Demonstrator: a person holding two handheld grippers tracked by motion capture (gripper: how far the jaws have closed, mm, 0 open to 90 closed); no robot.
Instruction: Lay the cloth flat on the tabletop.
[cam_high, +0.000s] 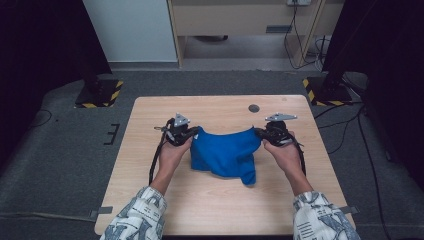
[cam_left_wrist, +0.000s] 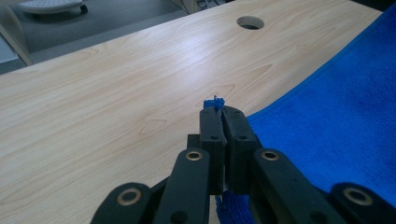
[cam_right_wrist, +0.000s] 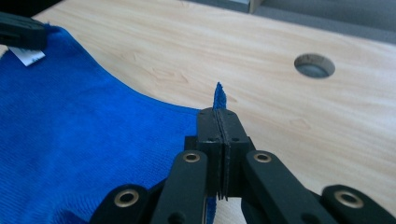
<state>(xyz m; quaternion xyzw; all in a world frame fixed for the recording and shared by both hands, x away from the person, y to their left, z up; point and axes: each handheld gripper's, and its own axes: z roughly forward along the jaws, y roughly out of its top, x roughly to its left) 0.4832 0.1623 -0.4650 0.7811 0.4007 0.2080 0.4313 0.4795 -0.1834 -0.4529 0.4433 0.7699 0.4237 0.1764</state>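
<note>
Over the wooden table (cam_high: 150, 200) a blue cloth (cam_high: 225, 152) hangs stretched between two grippers — the left gripper (cam_left_wrist: 223, 114) clamped on one upper corner, the right gripper (cam_right_wrist: 218, 119) pinching the other — its lower edge resting on the tabletop.

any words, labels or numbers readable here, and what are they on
No text can be read.
White tag sewn on the blue cloth, near the left gripper: any print on it is too small and blurred to read.
Person's patterned sleeves: dark marks that may be lettering, too blurred to read.
Wooden table: no markings.
</note>
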